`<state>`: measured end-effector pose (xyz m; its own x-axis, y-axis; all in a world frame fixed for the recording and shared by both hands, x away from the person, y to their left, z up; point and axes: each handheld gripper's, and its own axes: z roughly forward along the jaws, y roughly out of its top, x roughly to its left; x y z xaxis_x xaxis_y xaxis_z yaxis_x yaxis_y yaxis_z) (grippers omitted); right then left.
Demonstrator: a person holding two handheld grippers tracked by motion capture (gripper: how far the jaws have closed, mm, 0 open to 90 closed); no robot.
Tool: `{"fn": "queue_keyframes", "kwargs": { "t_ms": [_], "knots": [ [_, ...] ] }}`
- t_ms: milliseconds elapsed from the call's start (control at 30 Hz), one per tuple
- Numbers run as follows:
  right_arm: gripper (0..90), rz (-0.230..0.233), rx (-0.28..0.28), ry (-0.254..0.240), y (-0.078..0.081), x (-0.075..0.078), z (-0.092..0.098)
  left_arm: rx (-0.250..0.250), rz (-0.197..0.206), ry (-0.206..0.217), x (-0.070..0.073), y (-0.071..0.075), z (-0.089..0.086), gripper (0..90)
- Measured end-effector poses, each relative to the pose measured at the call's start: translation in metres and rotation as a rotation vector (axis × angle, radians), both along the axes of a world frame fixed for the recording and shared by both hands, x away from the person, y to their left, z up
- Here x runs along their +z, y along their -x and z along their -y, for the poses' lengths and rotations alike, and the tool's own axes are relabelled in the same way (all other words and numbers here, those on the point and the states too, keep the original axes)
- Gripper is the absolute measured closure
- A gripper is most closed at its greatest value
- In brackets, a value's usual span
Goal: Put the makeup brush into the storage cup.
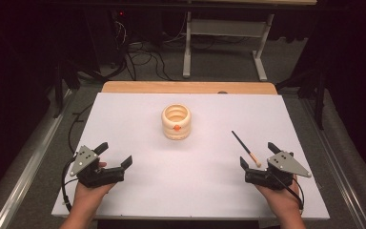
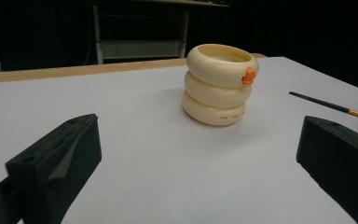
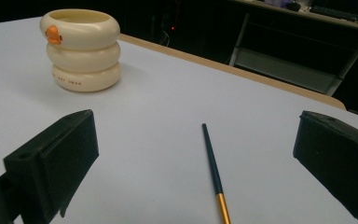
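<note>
Two things lie on my worktop [image 1: 138, 191]: a cream ringed cup [image 1: 176, 122] with an orange knob, standing upright near the middle toward the far edge, and a thin dark paintbrush [image 1: 245, 147] lying flat toward the right edge. My right hand-held gripper [image 1: 259, 156] rests near the front right corner, jaws apart, with the brush's pale tip just beside it and nothing between them. My left hand-held gripper [image 1: 115, 153] sits near the front left corner, jaws apart, well apart from the cup, bare worktop between them.
</note>
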<state>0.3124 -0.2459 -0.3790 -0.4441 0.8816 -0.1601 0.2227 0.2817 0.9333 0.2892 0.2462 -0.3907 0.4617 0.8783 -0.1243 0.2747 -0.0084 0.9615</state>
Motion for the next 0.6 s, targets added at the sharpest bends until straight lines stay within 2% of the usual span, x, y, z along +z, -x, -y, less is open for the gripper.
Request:
{"fn": "queue_keyframes", "kwargs": {
  "t_ms": [33,600],
  "knots": [
    [1.4,-0.010,-0.004,0.015,-0.0001,0.0004,0.0000,-0.001,0.001,0.002,0.0000,0.0000,0.0001,0.5],
    [1.6,-0.103,-0.020,0.056,-0.0037,0.0002,0.0014,-0.006,0.002,-0.006,0.0004,0.0000,0.0011,0.5]
  ]
}}
